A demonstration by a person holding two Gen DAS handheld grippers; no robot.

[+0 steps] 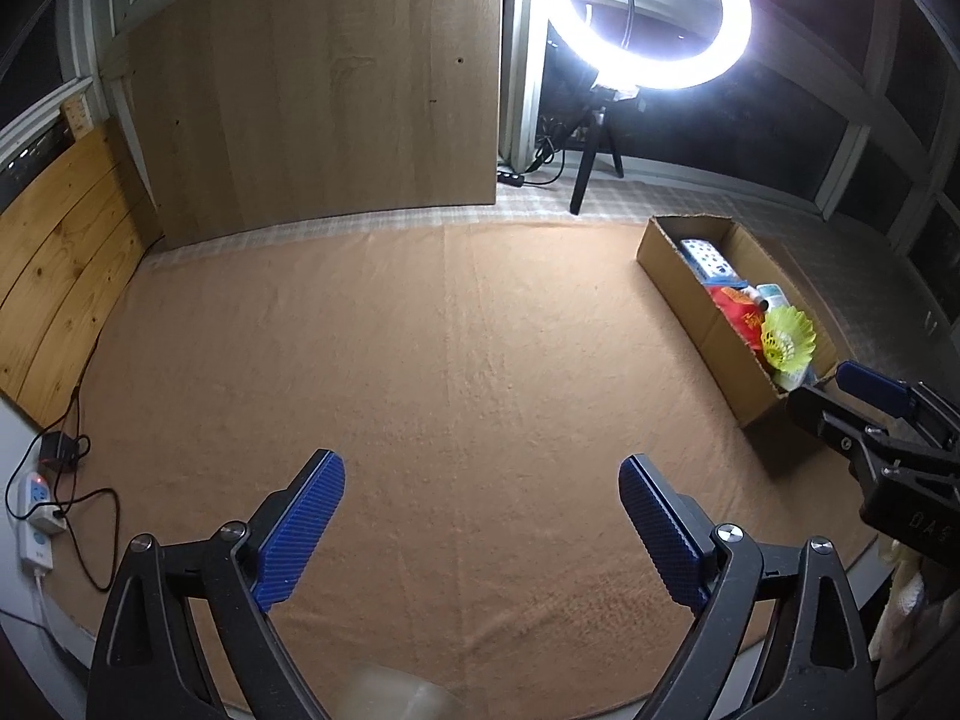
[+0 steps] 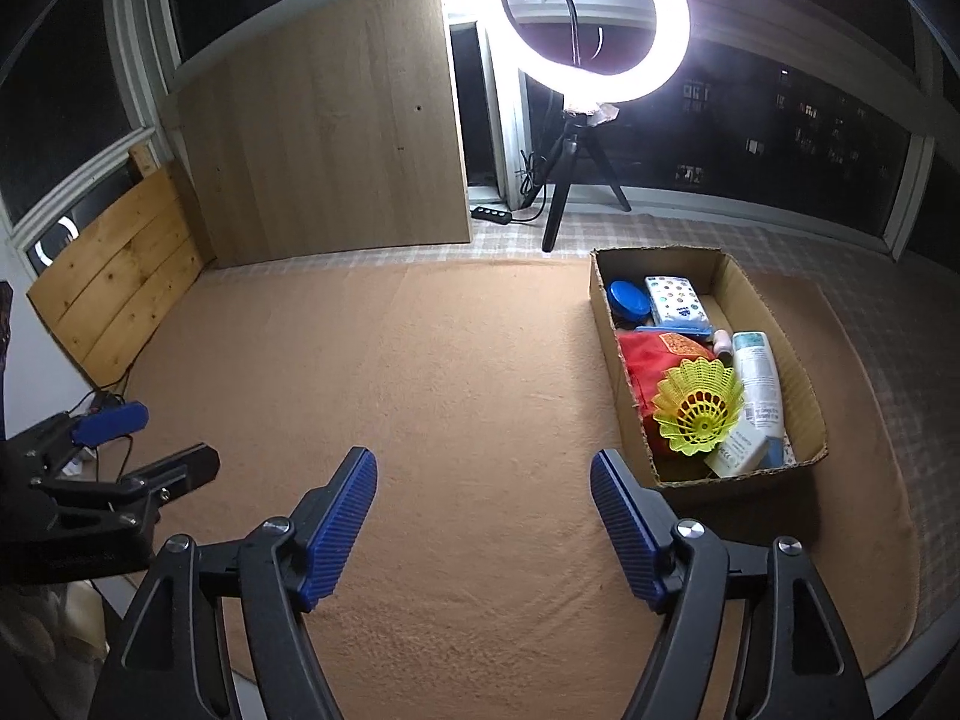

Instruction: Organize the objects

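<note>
Both my claws, left point(image 1: 480, 534) and right point(image 2: 483, 525), hang open and empty, since everything sits packed in the box point(image 2: 804, 396).

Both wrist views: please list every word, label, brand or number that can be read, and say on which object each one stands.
"DAS": pale letters, partly cut off, on the black body of the right hand-held gripper, seen in the left wrist view.
White bottle in the cardboard box: printed label, too small to read.
White carton: dark print, blurred.
Red packet: gold print, unreadable.
Dotted tissue pack: blue mark, unreadable.
</note>
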